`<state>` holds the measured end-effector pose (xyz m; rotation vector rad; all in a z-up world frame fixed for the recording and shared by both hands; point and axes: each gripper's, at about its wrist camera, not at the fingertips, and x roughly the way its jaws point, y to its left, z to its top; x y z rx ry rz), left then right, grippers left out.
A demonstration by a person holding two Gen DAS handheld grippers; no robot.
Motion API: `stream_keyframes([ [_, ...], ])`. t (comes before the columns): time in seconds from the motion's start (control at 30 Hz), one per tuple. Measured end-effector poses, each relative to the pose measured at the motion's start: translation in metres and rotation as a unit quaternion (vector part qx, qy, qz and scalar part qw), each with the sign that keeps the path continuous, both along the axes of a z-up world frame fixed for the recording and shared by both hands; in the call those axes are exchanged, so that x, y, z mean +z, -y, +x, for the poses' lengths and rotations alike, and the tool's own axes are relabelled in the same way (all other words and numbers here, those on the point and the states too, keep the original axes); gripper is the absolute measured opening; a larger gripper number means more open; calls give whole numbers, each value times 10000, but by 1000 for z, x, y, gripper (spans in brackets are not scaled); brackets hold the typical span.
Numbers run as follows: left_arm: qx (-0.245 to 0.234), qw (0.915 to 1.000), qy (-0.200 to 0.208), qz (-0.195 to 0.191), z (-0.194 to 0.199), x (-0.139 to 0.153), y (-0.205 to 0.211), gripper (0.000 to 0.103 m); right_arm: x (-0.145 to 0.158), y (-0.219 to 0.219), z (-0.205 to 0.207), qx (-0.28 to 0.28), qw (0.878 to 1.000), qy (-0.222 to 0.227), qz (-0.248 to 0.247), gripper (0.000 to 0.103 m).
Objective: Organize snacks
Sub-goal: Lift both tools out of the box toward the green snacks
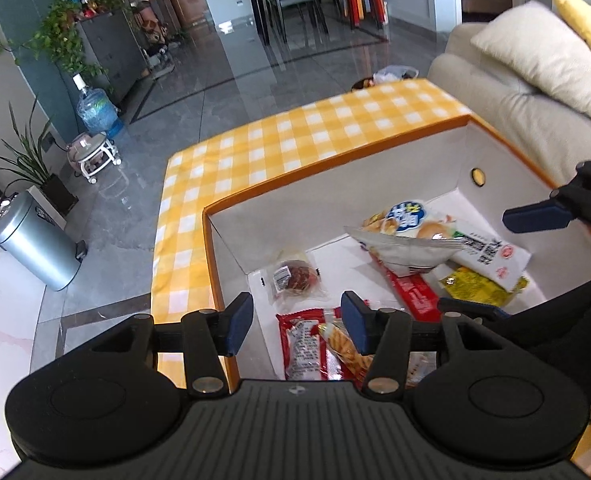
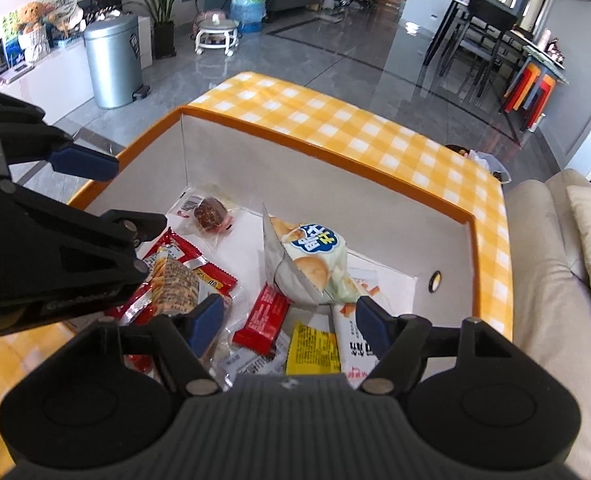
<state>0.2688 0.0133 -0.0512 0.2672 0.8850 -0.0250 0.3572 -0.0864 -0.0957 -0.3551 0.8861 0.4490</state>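
An open white box with an orange rim [image 1: 327, 162] [image 2: 335, 148] holds several snack packs. A white bread bag with a blue logo [image 1: 411, 232] [image 2: 311, 256] stands in the middle. A clear pack with a dark cake [image 1: 293, 276] [image 2: 209, 212] lies near the far corner. A red bar [image 2: 261, 316], a yellow pack [image 1: 475, 286] [image 2: 313, 346] and red packs with a cracker pack [image 1: 307, 344] [image 2: 175, 280] lie at the near side. My left gripper [image 1: 297, 322] is open and empty above the box's near left. My right gripper [image 2: 287, 320] is open and empty above the red bar and yellow pack.
The box sits on a yellow checked tablecloth [image 1: 295, 136] [image 2: 355, 120]. A beige sofa with cushions [image 1: 535, 80] [image 2: 555, 260] stands to the right. A metal bin [image 1: 35, 240] [image 2: 113, 64], a water bottle [image 1: 95, 108] and plants stand on the grey floor to the left.
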Motion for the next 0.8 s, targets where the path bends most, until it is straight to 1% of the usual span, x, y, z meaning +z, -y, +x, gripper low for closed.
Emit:
stream_keyframes([
  [0.3, -31, 9993, 230, -300, -50, 12, 10, 61, 13, 24, -51, -334, 9986, 333, 247, 71],
  [0.47, 13, 9978, 355, -567, -77, 18, 15, 62, 19, 36, -88, -527, 9962, 662, 213, 71],
  [0.67, 14, 9952, 377, -901, -107, 15, 26, 63, 20, 54, -128, -743, 9941, 723, 320, 71],
  [0.8, -31, 9945, 288, -1004, -123, 7, 37, 63, 15, 66, -149, -870, 9932, 712, 289, 71],
])
